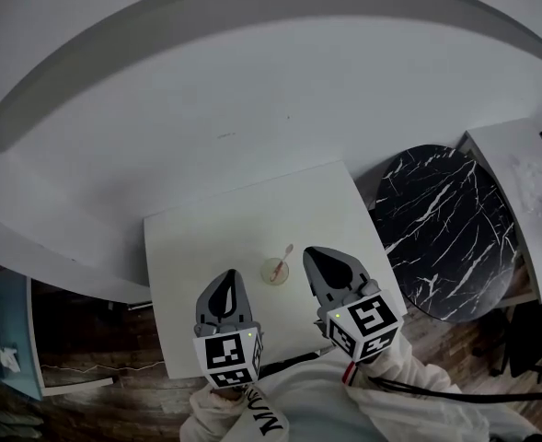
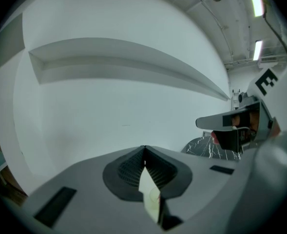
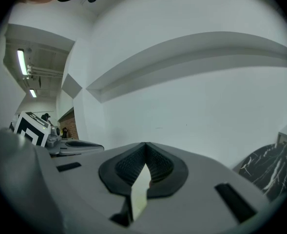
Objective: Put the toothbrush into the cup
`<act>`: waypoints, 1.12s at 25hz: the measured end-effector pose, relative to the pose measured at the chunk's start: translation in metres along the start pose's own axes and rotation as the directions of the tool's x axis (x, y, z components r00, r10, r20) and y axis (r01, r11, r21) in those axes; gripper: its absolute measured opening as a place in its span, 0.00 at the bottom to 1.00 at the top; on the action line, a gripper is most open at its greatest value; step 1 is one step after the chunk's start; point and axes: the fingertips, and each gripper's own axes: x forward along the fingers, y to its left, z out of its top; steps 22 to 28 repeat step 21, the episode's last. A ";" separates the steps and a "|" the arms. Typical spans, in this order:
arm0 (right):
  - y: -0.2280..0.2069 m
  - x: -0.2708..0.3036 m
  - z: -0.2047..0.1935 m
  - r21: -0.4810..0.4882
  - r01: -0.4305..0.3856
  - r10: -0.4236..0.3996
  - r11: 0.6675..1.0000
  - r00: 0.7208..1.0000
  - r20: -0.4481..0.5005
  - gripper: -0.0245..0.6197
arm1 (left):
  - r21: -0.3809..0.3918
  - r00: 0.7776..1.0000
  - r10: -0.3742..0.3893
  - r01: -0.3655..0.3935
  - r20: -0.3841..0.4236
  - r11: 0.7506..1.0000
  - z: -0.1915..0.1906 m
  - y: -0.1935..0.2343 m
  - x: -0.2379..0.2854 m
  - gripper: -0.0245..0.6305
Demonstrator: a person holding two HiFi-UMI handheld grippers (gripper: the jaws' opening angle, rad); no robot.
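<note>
In the head view a small clear cup [image 1: 274, 271] stands on the white table [image 1: 206, 238], and a pink-headed toothbrush [image 1: 286, 252] leans out of it toward the upper right. My left gripper [image 1: 227, 286] hovers just left of the cup, shut and empty. On the cup's right side my right gripper [image 1: 313, 257] is raised to about the same height, also shut with nothing in it. In both gripper views the jaw tips meet and face the white wall; the left gripper [image 2: 144, 149] and the right gripper [image 3: 145, 146] show no object between them.
A round black marble table [image 1: 445, 233] stands to the right of the white one. A white counter [image 1: 519, 168] lies at the far right, and a curved white wall runs behind. Wooden floor and a blue cabinet [image 1: 4, 339] show at the lower left.
</note>
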 end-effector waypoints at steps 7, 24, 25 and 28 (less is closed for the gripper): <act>-0.002 0.000 -0.006 0.027 0.010 -0.009 1.000 1.000 -0.016 0.05 | -0.009 1.000 -0.017 0.017 -0.013 1.000 -0.002 0.000 0.001 0.05; 0.002 -0.002 -0.012 0.024 0.018 -0.017 1.000 0.999 -0.035 0.05 | 0.004 1.000 -0.026 0.026 -0.018 1.000 -0.006 0.001 -0.005 0.05; 0.002 -0.002 -0.012 0.024 0.018 -0.017 1.000 0.999 -0.035 0.05 | 0.004 1.000 -0.026 0.026 -0.018 1.000 -0.006 0.001 -0.005 0.05; 0.002 -0.002 -0.012 0.024 0.018 -0.017 1.000 0.999 -0.035 0.05 | 0.004 1.000 -0.026 0.026 -0.018 1.000 -0.006 0.001 -0.005 0.05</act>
